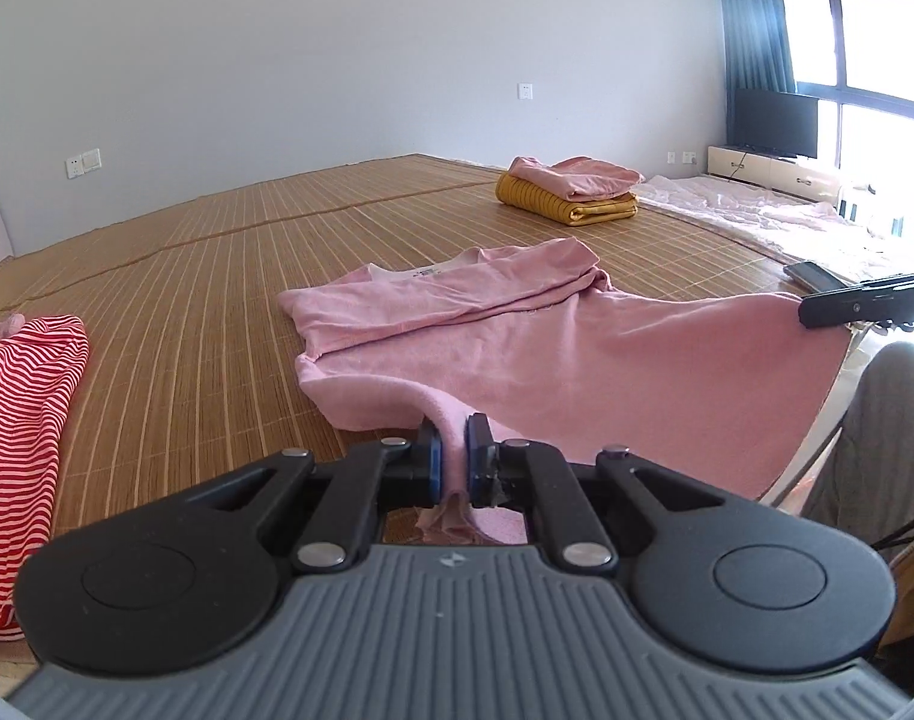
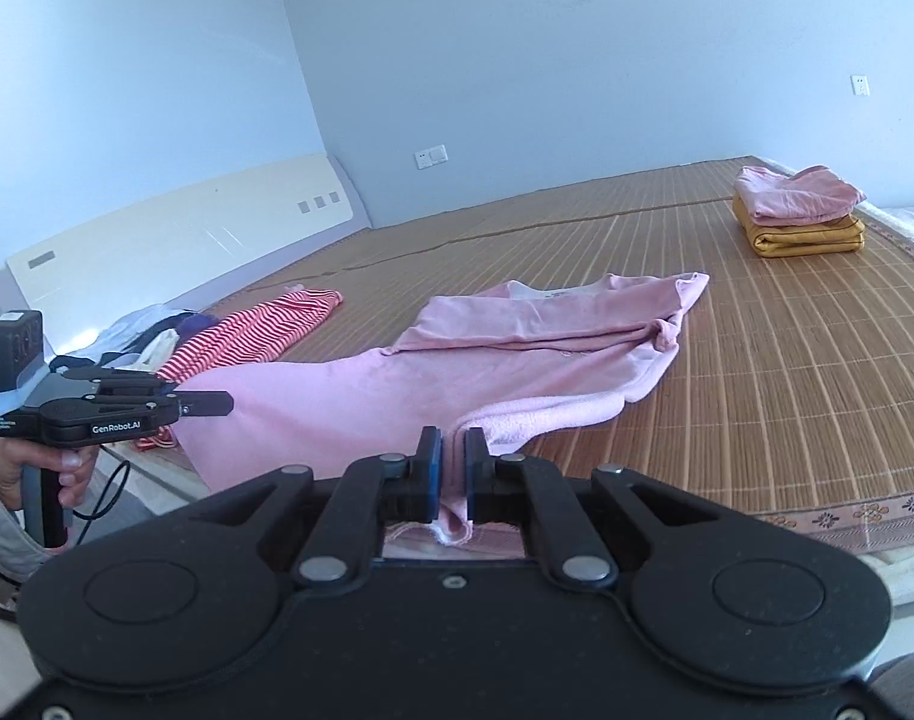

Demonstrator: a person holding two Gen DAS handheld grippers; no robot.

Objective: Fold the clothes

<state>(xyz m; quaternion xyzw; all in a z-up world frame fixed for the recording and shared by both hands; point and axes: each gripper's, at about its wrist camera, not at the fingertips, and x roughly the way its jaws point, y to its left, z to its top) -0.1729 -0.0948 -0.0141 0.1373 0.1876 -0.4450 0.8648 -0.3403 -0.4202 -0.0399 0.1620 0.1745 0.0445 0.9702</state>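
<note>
**Left wrist view: both ends of the pink top pinched**

Left hand-held gripper (image 1: 453,456) is clamped on a pink top (image 1: 517,336) hem fold. Right hand-held gripper (image 2: 453,468) grips the other hem corner. The top lies on the bamboo mat (image 1: 216,252), folded stack (image 1: 568,189) at 1 o'clock, striped garment (image 1: 24,408) at 9.
</note>
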